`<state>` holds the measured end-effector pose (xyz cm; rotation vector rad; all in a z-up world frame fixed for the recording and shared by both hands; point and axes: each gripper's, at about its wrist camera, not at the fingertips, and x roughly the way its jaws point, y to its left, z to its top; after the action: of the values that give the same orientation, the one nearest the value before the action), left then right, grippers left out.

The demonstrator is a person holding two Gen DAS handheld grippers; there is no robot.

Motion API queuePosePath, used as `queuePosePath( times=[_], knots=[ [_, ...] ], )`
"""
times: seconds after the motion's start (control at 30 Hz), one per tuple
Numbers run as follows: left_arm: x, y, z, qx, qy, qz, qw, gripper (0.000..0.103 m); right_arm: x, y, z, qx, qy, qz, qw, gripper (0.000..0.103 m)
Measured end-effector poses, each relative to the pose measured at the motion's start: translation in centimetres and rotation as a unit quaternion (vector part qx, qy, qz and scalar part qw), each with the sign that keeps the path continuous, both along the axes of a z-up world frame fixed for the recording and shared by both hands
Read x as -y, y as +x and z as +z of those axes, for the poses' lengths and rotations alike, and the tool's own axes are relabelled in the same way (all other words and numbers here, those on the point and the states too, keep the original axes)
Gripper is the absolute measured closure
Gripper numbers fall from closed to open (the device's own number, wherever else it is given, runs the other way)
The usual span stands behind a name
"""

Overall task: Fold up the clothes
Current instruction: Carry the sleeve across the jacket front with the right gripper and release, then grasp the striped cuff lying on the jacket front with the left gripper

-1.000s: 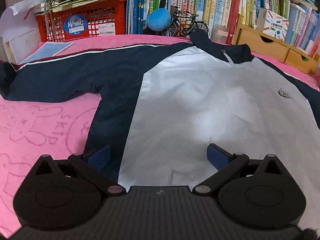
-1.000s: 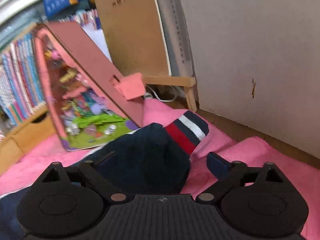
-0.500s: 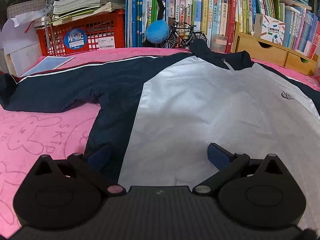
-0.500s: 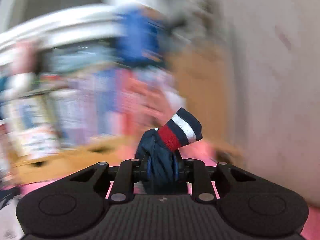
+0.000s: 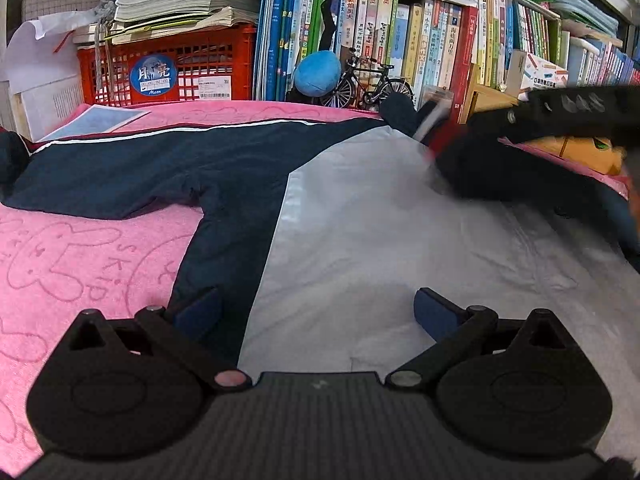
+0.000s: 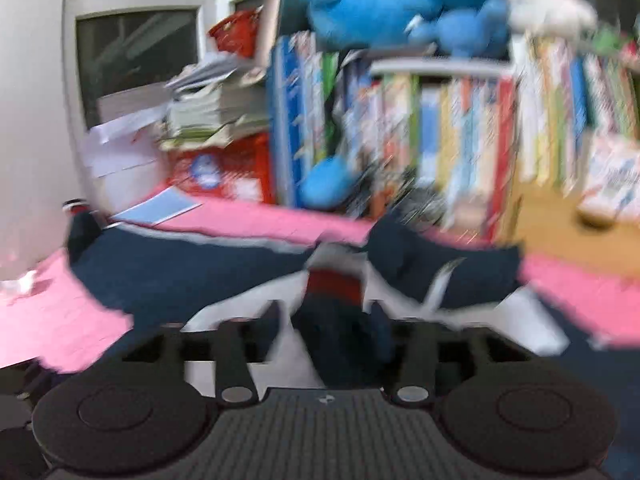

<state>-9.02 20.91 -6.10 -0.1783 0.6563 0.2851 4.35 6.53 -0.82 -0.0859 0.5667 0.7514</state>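
at the far left of the left wrist view, the jacket's [image 5: 360,208] dark left sleeve [image 5: 120,168] lies stretched flat across the pink towel [image 5: 60,264], its cuff out at the edge. the red crate [image 5: 168,68] and the row of books [image 5: 400,40] stand behind, well clear of the cloth.

moving in, our left gripper [image 5: 316,312] hovers low over the hem where the navy side panel meets the grey front. its tongs stand wide apart with nothing between them, one blue pad over the navy, the other over the grey. we judge it is best used as an anchor here: press the hem so the body does not slide while the other sleeve comes across.

further right, the right sleeve [image 6: 336,320] is being laid over the chest. in the right wrist view, which is badly blurred, our right gripper [image 6: 328,320] has the sleeve between its tongs with the striped cuff [image 6: 336,284] poking out ahead. the tongs are opening; whether the pads still press the cloth we cannot tell through the blur.

to do this step well, we think the sleeve should be let go only once the cuff lies flat on the grey front, roughly square to the side seam, and the gripper drawn back along the sleeve's line so the fold is not dragged open.
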Motion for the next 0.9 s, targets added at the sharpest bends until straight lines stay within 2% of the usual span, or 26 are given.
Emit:
queuePosePath(
  times=[0.03, 0.07, 0.2, 0.27, 0.4, 0.47, 0.53, 0.6, 0.73, 0.83, 0.9],
  knots=[
    [0.0, 0.0, 0.0, 0.000, 0.000, 0.000, 1.0000, 0.000, 0.8, -0.5, -0.1, -0.002, 0.003, 0.002, 1.000, 0.017],
    [0.0, 0.0, 0.0, 0.000, 0.000, 0.000, 1.0000, 0.000, 1.8, -1.0, -0.1, -0.005, 0.005, 0.005, 1.000, 0.010],
    [0.0, 0.0, 0.1, -0.001, 0.000, 0.000, 1.0000, 0.000, 7.6, -2.7, 0.4, -0.022, 0.030, -0.039, 0.999, 0.009],
    [-0.2, 0.1, 0.3, -0.003, -0.004, -0.003, 1.0000, 0.000, 10.5, -3.7, 0.3, -0.022, 0.032, -0.080, 0.996, 0.009],
    [-1.1, 0.4, 2.1, -0.009, -0.077, -0.042, 0.9961, 0.000, 14.4, -5.6, -1.3, -0.020, 0.025, -0.130, 0.991, 0.008],
    [-1.8, 0.9, 3.6, 0.020, -0.132, -0.076, 0.9881, 0.000, 15.1, -6.0, -2.3, -0.023, 0.031, -0.135, 0.990, 0.007],
    [-2.4, 2.0, 4.6, 0.043, -0.166, -0.077, 0.9822, 0.000, 15.6, -6.2, -3.3, -0.026, 0.034, -0.142, 0.989, 0.007],
    [-2.7, 4.0, 5.0, 0.043, -0.158, -0.066, 0.9842, 0.000, 15.3, -6.4, -4.0, -0.016, 0.013, -0.153, 0.988, 0.007],
    [-1.0, 7.4, 4.5, 0.029, -0.101, -0.081, 0.9911, 0.000, 14.0, -7.3, -4.6, 0.039, -0.043, -0.157, 0.986, 0.006],
    [0.4, 8.4, 3.6, 0.067, -0.079, -0.126, 0.9866, 0.000, 13.8, -7.6, -5.1, 0.054, -0.058, -0.156, 0.985, 0.004],
    [0.9, 8.8, 3.2, 0.069, -0.083, -0.149, 0.9829, 0.005, 13.8, -7.6, -5.3, 0.054, -0.057, -0.157, 0.985, 0.003]
  ],
)
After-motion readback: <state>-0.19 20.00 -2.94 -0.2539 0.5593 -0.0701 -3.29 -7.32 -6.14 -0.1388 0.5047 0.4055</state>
